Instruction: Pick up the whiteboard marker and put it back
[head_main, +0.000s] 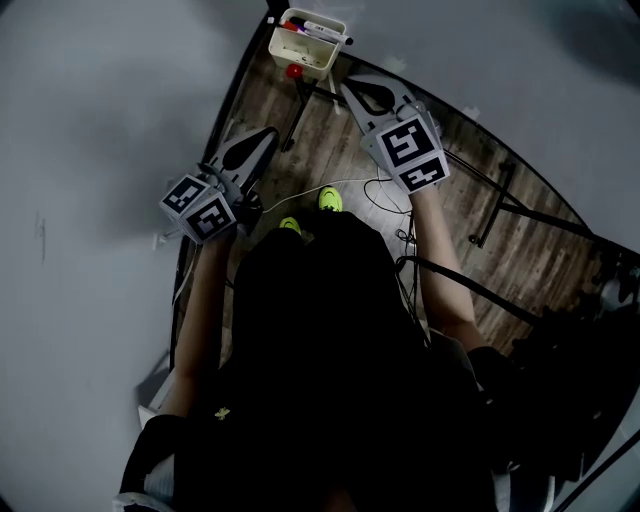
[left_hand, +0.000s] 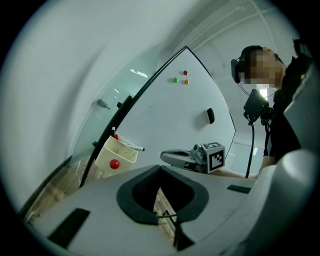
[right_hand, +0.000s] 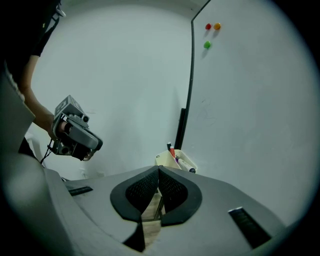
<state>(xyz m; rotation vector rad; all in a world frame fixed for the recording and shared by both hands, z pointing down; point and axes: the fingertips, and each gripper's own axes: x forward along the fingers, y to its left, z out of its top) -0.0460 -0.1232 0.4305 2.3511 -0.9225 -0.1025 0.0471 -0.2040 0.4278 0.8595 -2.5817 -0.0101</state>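
Note:
A cream marker bin (head_main: 308, 48) hangs at the whiteboard's lower edge, with a red magnet (head_main: 294, 71) on its front. A white whiteboard marker with a dark cap (head_main: 318, 27) lies across its top among other pens. The bin (left_hand: 116, 155) and marker (left_hand: 133, 147) also show in the left gripper view, and the bin (right_hand: 167, 160) and marker (right_hand: 184, 164) in the right gripper view. My right gripper (head_main: 346, 86) points at the bin from a short way off, shut and empty (right_hand: 159, 168). Further back, my left gripper (head_main: 267, 133) is shut on nothing (left_hand: 160, 167).
The whiteboard (left_hand: 192, 107) carries red (left_hand: 185, 73), green (left_hand: 175, 79) and orange (left_hand: 186, 82) magnets and a dark eraser (left_hand: 210, 116). Black stand legs (head_main: 487, 215) and a white cable (head_main: 375, 185) lie on the wooden floor (head_main: 330, 140). A grey wall (head_main: 90, 120) is on the left.

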